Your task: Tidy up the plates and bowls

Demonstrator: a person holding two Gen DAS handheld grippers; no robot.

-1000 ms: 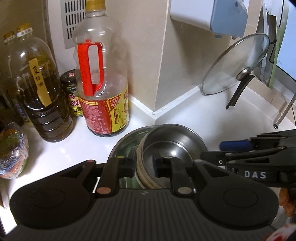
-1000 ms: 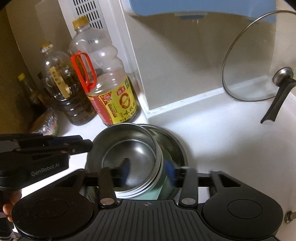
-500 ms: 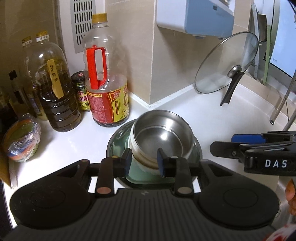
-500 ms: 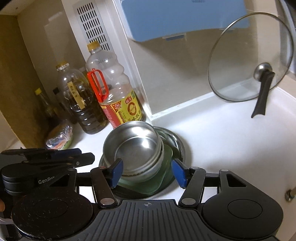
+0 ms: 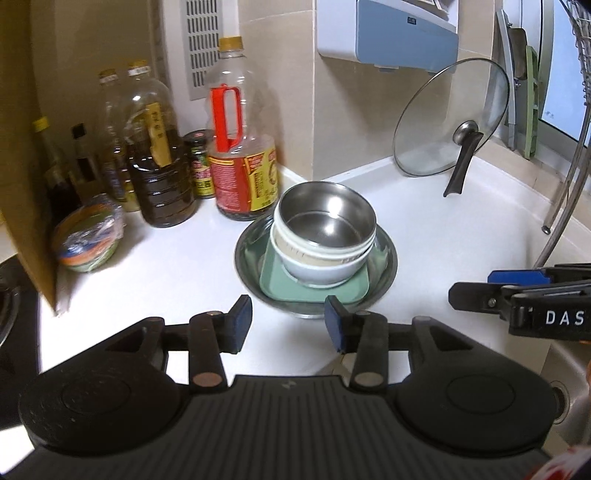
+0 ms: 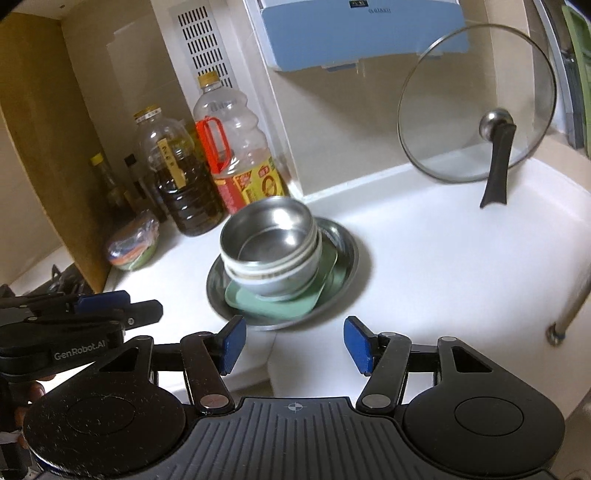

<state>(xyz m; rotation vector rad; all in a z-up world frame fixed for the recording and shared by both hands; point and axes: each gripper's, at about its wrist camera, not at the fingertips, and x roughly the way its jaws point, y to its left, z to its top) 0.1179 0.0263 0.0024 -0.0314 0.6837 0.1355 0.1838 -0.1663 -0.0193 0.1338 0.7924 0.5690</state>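
Here, the left tool [image 5: 288,325] hangs over the white worktop [image 5: 443,236] with its blue-padded fingers spread apart and nothing between them. The right tool [image 6: 291,343] sits level with it, its fingers likewise parted and empty. Each tool shows in the other's view, at the frame edge: the right one at the right of the left wrist view, the left one [image 6: 122,306] at the left of the right wrist view.

Just beyond both sets of fingertips stands the stack of dishes, clear of either tool. A round steel plate [image 5: 388,258] lies on the worktop at the bottom. On it rests a green square plate [image 5: 351,290], and on that a nest of bowls: a pale bowl [image 5: 321,269] underneath, a steel bowl [image 5: 325,218] seated on top.

Directly behind the stack stands a large bottle with a red handle [image 5: 240,147], near the corner of the tiled wall. Left of it are a small jar [image 5: 199,166], a bottle of dark oil [image 5: 159,158] and further bottles. A wrapped bowl [image 5: 88,236] sits at the far left, beside a brown board [image 5: 22,147].

To the right, well apart from the stack, a glass lid [image 5: 450,118] leans upright against the wall. A blue and white box [image 5: 388,33] hangs on the wall above.
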